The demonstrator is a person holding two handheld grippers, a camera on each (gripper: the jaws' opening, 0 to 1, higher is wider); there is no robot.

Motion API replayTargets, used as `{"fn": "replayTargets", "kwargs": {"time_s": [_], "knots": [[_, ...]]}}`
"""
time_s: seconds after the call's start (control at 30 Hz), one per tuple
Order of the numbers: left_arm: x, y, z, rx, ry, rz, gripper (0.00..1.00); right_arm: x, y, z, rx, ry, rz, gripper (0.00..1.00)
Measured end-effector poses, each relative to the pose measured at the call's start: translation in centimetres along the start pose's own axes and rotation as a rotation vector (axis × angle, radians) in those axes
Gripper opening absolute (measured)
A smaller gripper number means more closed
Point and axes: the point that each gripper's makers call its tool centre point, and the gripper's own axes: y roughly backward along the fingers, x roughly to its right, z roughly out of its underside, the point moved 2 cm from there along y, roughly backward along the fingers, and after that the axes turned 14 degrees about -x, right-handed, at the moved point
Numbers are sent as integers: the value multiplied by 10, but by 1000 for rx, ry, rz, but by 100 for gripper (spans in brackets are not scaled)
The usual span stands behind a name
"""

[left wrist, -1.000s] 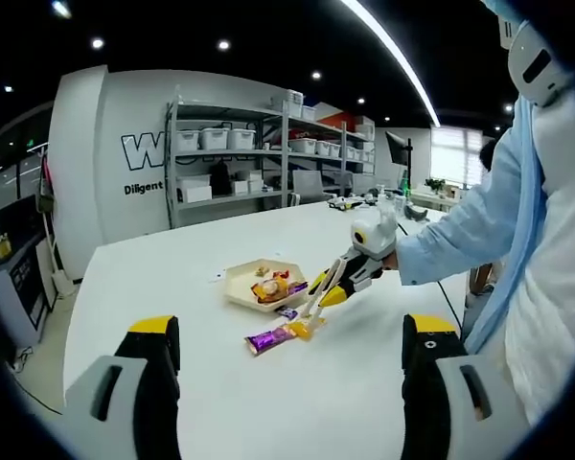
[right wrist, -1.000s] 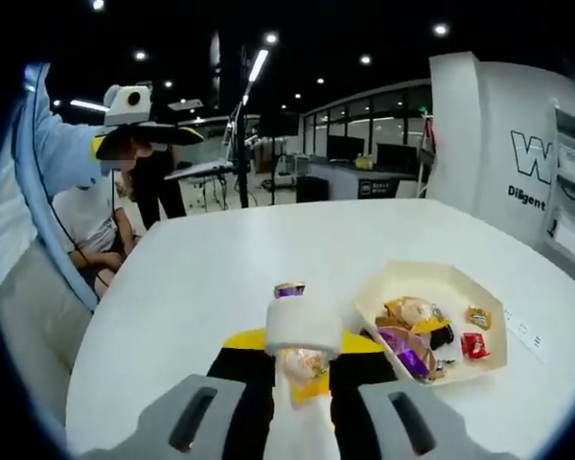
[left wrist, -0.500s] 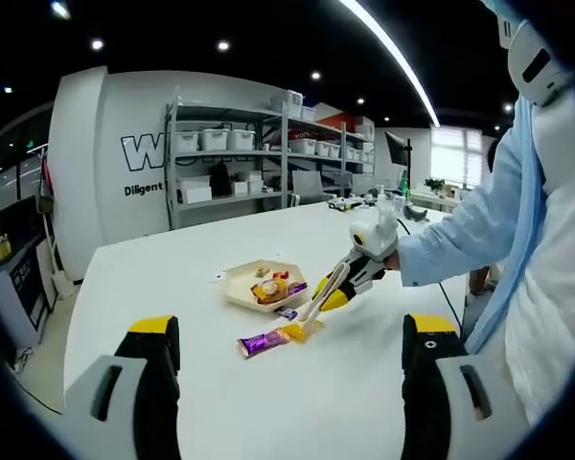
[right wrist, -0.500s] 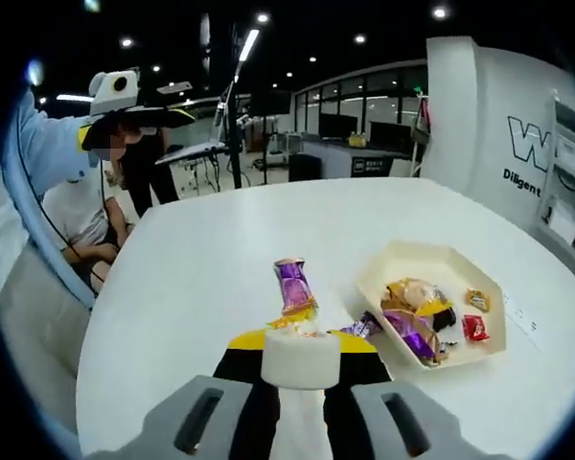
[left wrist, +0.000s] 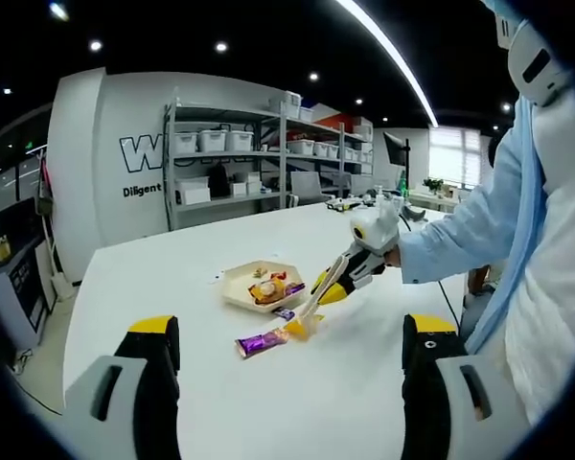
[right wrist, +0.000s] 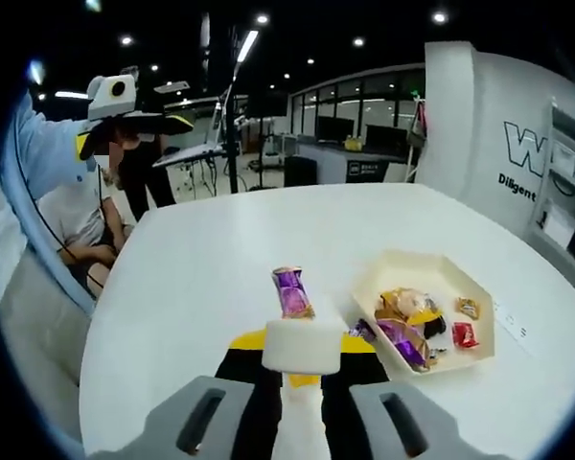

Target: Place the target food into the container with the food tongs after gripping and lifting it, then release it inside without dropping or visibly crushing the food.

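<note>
Tongs (left wrist: 305,309) — white food tongs clamped in the right claw (left wrist: 333,286) — reach down to the white worktop (left wrist: 172,278), their tips meeting at an orange-yellow packet (left wrist: 297,327) that touches the end of a purple-wrapped snack (left wrist: 257,341). In the left gripper view that snack lies flat on the worktop, just in front of the container (left wrist: 240,290), a shallow cream hexagonal tray that holds several wrapped foods. The right claw is closed around the tongs' handle, its yellow-tipped jaws pressed against the white arms; a person's hand and pale blue sleeve (left wrist: 460,240) carry it from the right.

In the right gripper view the tongs (right wrist: 301,347) run up the middle between the jaws, and the purple-wrapped snack (right wrist: 291,291) sits just beyond their white end, apart from the container (right wrist: 395,279) to its right. Inside the container lie a golden bun, a purple packet and small red and orange sweets.

The left claw (left wrist: 292,383) stands wide apart with nothing between its jaws, held well back from the food. Shelving with white bins (left wrist: 232,153) lines the far wall.
</note>
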Motion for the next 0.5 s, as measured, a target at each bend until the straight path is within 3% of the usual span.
{"fn": "replayTargets", "kwargs": {"time_s": [0.23,0.3,0.5], "knots": [[1,1,-2,5,-6,3,94,-2,1,3,-13,0,-6,6],[2,1,-1,1,-8,2,94,-4,-2,8,-37,54,8,7],[2,1,1,1,-4,4,94,-7,-3,11,-38,67,3,9]]}}
